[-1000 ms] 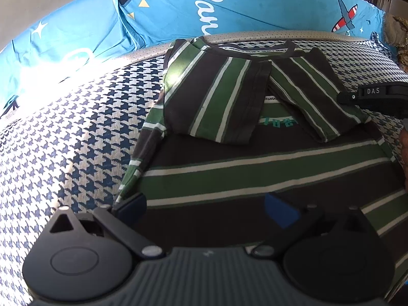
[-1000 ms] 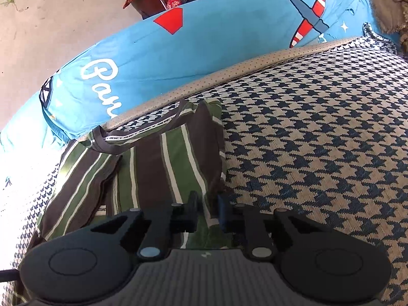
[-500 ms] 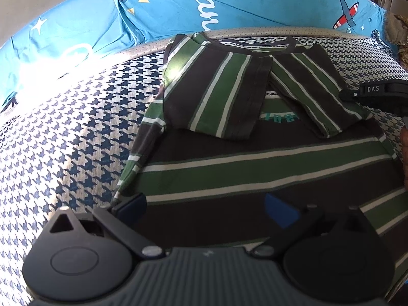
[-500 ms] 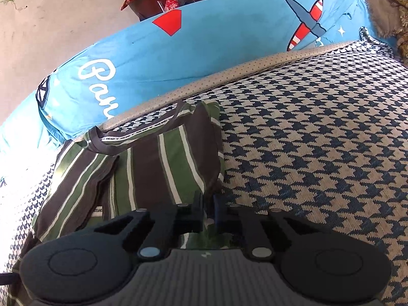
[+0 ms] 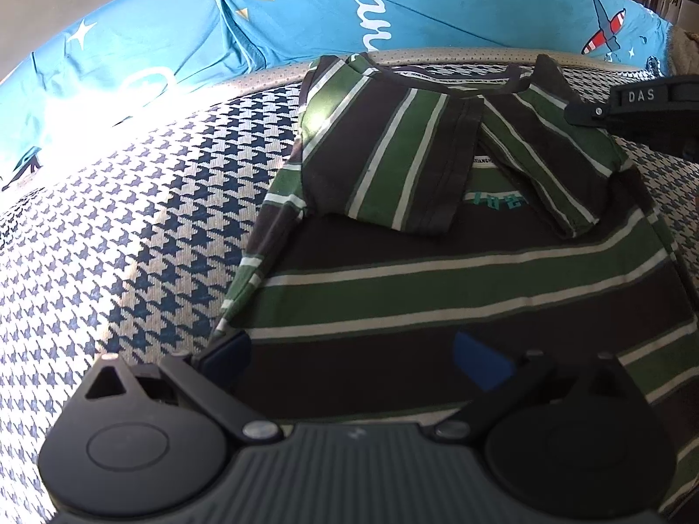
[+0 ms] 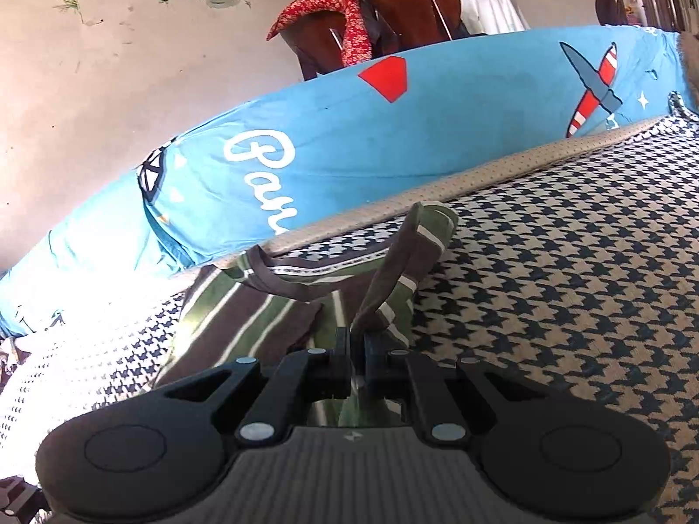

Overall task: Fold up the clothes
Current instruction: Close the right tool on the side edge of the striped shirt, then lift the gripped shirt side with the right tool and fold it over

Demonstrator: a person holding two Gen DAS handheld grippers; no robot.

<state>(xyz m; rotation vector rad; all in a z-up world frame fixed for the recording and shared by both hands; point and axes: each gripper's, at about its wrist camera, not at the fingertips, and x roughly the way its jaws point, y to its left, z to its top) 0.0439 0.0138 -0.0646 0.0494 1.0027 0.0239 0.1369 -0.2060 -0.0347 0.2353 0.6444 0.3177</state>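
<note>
Right now my right gripper is pinched tight on a bit of the striped shirt, on its edge by the folded right sleeve, and the cloth rises in a thin ridge from the jaws toward 12 o'clock. My left gripper is spread wide, blue pads either side of the shirt's lower body at 6 o'clock of its view, holding nothing. The shirt lies flat on the houndstooth mattress, collar toward 12 o'clock by the blue bedding, both sleeves turned in over the chest; the left sleeve sits flat. Risks as I judge them: the pinch looks shallow, so I could have only one layer and a pull would drag the top layer off and leave the one under it behind. Pulling with the left end unpinned could slide the whole shirt across the weave, and the turned-in sleeves could flop open. The hem is out of view below the left gripper, so I can't tell if it's straight; a skewed hem would give a crooked fold. Sun glare at 9 o'clock washes out the mattress there, so edges are hard to judge.
</note>
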